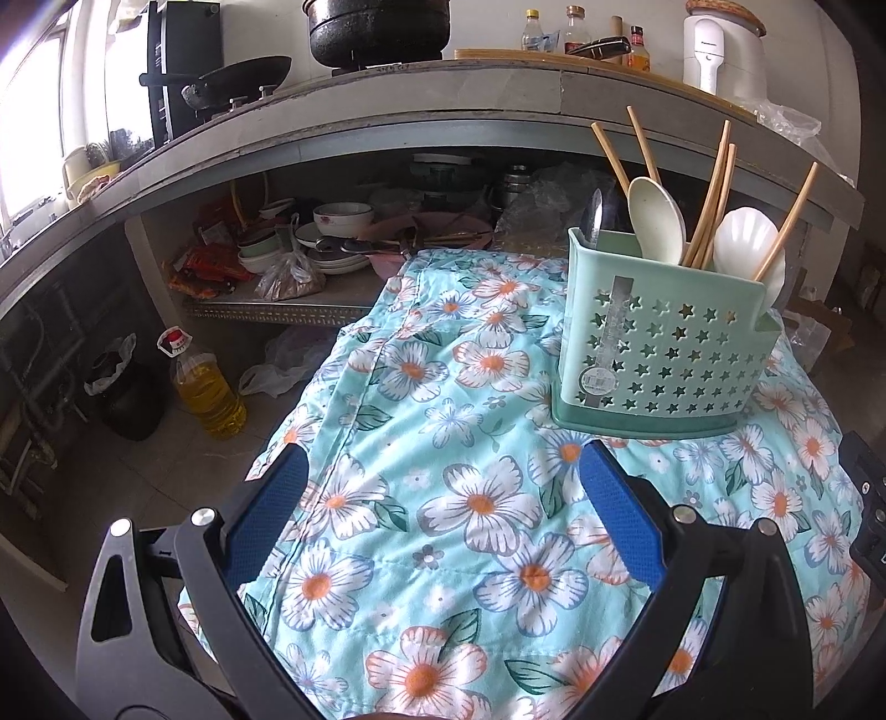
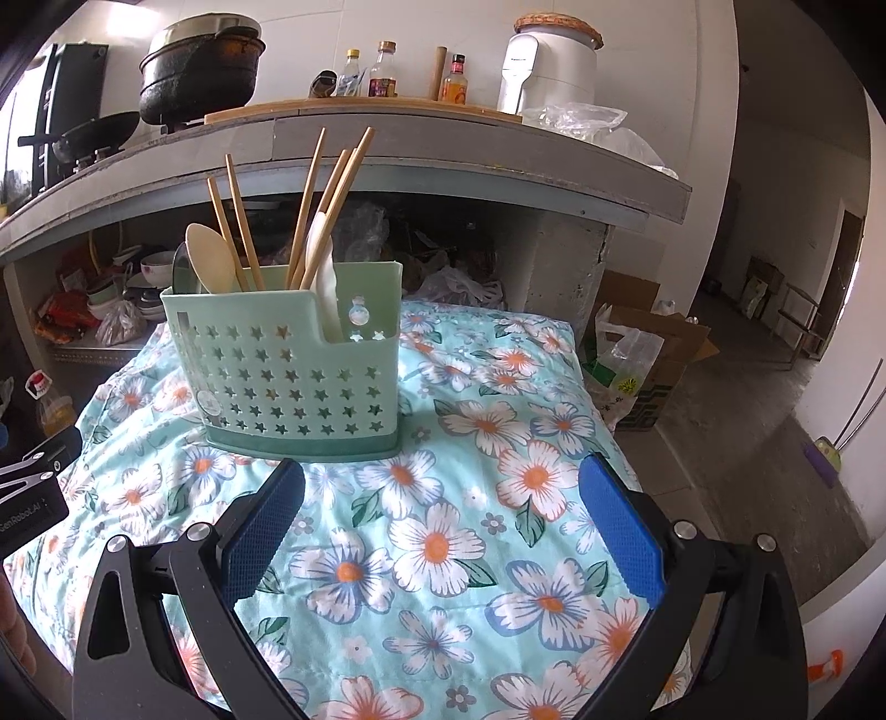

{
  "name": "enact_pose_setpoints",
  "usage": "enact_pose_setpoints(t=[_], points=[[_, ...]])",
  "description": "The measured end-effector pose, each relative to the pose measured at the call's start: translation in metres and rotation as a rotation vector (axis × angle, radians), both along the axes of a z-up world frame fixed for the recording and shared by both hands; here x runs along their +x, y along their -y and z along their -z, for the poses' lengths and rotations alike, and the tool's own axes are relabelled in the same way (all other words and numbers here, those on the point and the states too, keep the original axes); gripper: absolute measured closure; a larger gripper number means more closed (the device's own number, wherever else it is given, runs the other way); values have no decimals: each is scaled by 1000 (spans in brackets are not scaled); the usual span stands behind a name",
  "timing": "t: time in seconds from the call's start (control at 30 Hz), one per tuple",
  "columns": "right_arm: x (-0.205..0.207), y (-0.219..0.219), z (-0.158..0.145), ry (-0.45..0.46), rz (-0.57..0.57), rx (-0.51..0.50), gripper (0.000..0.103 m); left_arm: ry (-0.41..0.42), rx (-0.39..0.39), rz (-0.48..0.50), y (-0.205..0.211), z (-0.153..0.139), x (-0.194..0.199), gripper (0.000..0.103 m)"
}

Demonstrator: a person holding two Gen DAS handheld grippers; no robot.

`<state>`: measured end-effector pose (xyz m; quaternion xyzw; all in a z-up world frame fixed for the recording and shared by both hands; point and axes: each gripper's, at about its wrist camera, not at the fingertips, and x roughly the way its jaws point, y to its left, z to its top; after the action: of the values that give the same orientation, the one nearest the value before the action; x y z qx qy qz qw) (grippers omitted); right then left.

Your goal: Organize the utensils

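A mint-green utensil holder with star-shaped holes stands upright on a table under a floral cloth. Several wooden chopsticks, a beige spoon, a white spoon and a metal spoon stand inside it. My left gripper is open over the cloth, short of the holder. My right gripper is open too, with nothing between its blue pads, just in front of the holder.
Behind the table runs a concrete counter with a black pot, bottles and a white appliance. Bowls fill the shelf below. An oil bottle stands on the floor left; a cardboard box sits right.
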<state>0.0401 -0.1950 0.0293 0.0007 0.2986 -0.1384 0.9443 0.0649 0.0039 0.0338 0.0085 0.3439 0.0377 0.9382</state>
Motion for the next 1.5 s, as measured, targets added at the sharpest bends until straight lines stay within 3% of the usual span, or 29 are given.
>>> enact_pose_setpoints(t=[1.5], points=[[-4,-2,-6,8,3,-1,7,-7,0,11,-4,-2,-2,8]])
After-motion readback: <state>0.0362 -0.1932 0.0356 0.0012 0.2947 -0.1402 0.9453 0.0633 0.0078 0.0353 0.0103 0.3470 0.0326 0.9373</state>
